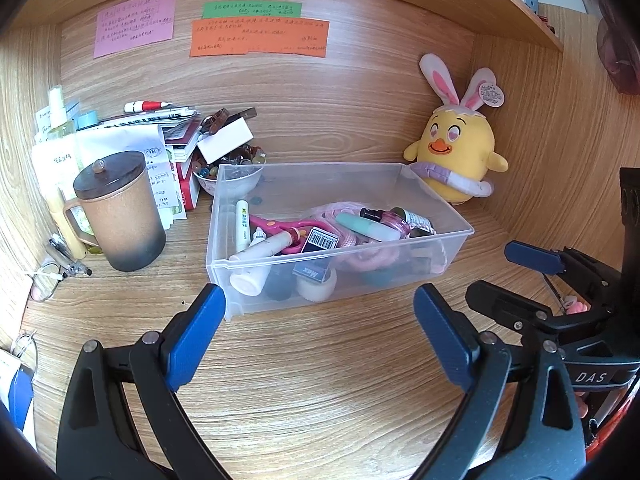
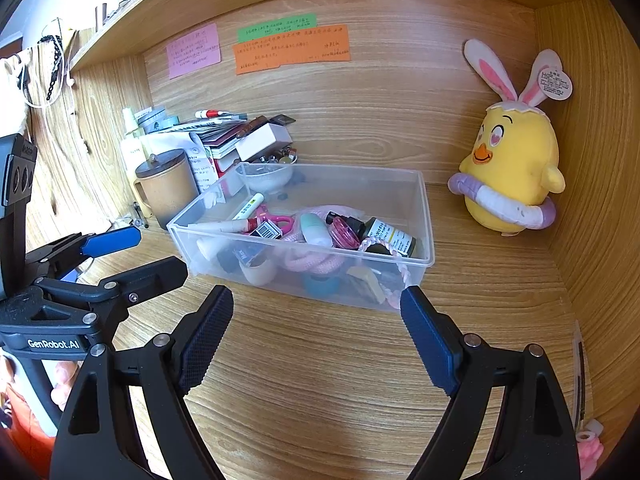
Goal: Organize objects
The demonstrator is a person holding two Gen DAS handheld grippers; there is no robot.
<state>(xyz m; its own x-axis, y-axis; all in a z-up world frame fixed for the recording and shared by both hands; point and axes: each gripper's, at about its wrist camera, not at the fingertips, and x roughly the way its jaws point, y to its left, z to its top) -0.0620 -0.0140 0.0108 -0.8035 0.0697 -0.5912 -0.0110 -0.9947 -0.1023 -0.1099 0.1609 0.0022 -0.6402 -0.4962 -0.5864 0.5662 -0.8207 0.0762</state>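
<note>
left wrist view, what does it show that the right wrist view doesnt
Only the left wrist view shows the eyeglasses lying left of the mug. Only the right wrist view shows the cords hanging outside the desk's left wall. Both share the clear bin of small items, the yellow chick plush, the lidded mug and the wall notes.
</note>
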